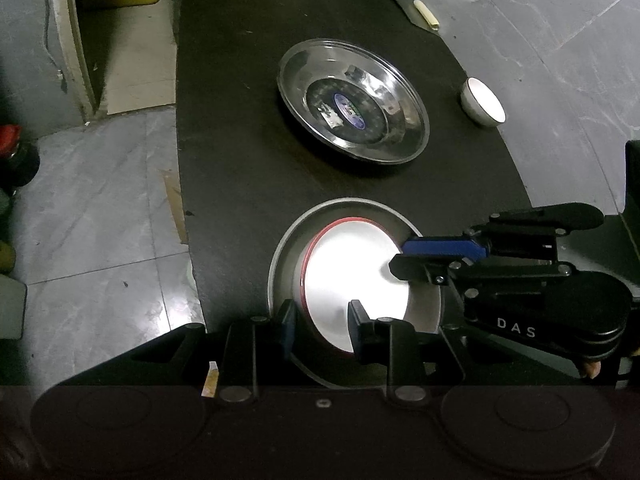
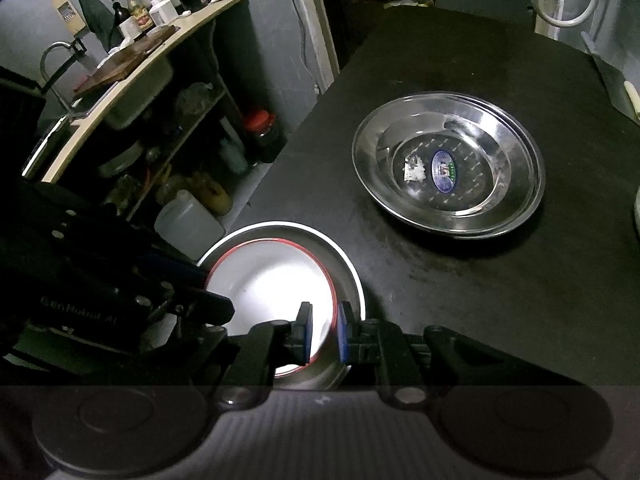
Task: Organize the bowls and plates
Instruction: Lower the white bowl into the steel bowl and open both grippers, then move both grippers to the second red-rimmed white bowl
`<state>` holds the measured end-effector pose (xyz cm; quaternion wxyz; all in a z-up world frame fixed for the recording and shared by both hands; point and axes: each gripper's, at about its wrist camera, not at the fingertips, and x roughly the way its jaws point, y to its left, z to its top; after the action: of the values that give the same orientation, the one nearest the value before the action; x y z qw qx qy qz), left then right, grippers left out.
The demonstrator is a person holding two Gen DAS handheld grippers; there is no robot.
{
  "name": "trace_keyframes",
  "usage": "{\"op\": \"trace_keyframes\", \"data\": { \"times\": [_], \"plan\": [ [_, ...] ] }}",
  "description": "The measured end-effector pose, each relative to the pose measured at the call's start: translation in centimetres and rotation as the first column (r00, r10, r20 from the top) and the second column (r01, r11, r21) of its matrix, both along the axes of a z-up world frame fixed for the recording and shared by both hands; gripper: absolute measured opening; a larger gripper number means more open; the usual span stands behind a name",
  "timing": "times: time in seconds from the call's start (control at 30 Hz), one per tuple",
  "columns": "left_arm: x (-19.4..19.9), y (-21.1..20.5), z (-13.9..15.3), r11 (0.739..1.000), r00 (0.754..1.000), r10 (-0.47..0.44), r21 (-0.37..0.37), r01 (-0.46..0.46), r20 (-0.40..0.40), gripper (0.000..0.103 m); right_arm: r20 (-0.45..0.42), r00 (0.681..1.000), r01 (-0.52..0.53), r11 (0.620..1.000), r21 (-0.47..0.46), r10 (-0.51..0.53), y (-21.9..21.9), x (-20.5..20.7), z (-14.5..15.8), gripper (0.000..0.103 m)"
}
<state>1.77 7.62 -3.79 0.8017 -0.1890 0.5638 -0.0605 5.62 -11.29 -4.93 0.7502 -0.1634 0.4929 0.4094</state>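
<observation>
This is a home kitchen, dim and well used. Left of the black worktop [image 2: 460, 288] stands a curved counter [image 2: 132, 76] with a tap [image 2: 52, 56], a wooden chopping board [image 2: 124, 64] and sauce bottles [image 2: 160, 0] on top, and jars and a plastic jug [image 2: 188, 220] crowded on the shelves beneath it. On the worktop itself sit a steel dish [image 2: 448, 168] and a small white bowl [image 1: 482, 102], and grey floor tiles [image 1: 96, 208] lie around it.
</observation>
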Motion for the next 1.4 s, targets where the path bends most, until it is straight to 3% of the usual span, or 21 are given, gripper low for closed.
{"op": "trace_keyframes", "data": {
  "times": [0.5, 0.57, 0.7, 0.77, 0.87, 0.9, 0.93, 1.07, 1.17, 1.3, 1.4],
  "plan": [
    [0.4, 1.3, 2.2, 0.998, 0.998, 0.051, 0.027, -0.052, 0.036, 0.035, 0.01, 1.0, -0.001, 0.996, 0.087, 0.0, -1.3, -0.2, 0.8, 0.018],
    [0.7, 1.3, 2.7, 0.998, 0.996, 0.061, 0.031, -0.063, 0.059, 0.041, 0.015, 1.0, 0.01, 0.994, 0.11, -0.012, -1.7, 0.0, 0.9, 0.019],
    [1.5, 1.2, 3.7, 0.998, 0.992, 0.062, 0.02, -0.065, 0.112, 0.065, 0.029, 0.997, 0.071, 0.982, 0.175, -0.077, -3.3, 0.5, 1.5, 0.024],
    [2.4, 0.6, 4.1, 0.998, 0.99, 0.047, 0.026, -0.05, 0.13, 0.069, 0.029, 0.991, 0.12, 0.97, 0.212, -0.129, -4.5, 1.1, 1.7, 0.029],
    [3.8, -0.3, 4.4, 0.999, 0.99, 0.027, 0.036, -0.032, 0.139, 0.077, 0.03, 0.977, 0.198, 0.945, 0.26, -0.213, -6.2, 2.1, 1.9, 0.041],
    [4.3, -0.7, 4.5, 0.999, 0.99, 0.02, 0.041, -0.026, 0.138, 0.081, 0.031, 0.969, 0.228, 0.935, 0.273, -0.245, -6.8, 2.4, 1.9, 0.052],
    [4.8, -1.0, 4.5, 0.999, 0.991, 0.01, 0.049, -0.016, 0.137, 0.088, 0.032, 0.956, 0.271, 0.918, 0.288, -0.292, -7.5, 2.8, 1.9, 0.06],
    [7.5, -2.8, 4.8, 0.996, 0.989, -0.045, 0.085, 0.033, 0.141, 0.101, -0.032, 0.887, 0.444, 0.831, 0.335, -0.461, -10.8, 5.3, 0.9, 0.071],
    [9.5, -4.1, 5.2, 0.993, 0.983, -0.084, 0.094, 0.069, 0.161, 0.102, -0.076, 0.82, 0.554, 0.755, 0.351, -0.567, -13.2, 6.8, -0.2, 0.08],
    [12.5, -6.5, 5.3, 0.986, 0.959, -0.158, 0.094, 0.139, 0.234, 0.102, -0.128, 0.739, 0.653, 0.656, 0.379, -0.661, -16.0, 8.0, -1.9, 0.101],
    [14.7, -8.6, 5.2, 0.976, 0.935, -0.212, 0.102, 0.19, 0.284, 0.102, -0.167, 0.676, 0.713, 0.579, 0.395, -0.718, -17.8, 9.1, -3.3, 0.103]
  ]
}}
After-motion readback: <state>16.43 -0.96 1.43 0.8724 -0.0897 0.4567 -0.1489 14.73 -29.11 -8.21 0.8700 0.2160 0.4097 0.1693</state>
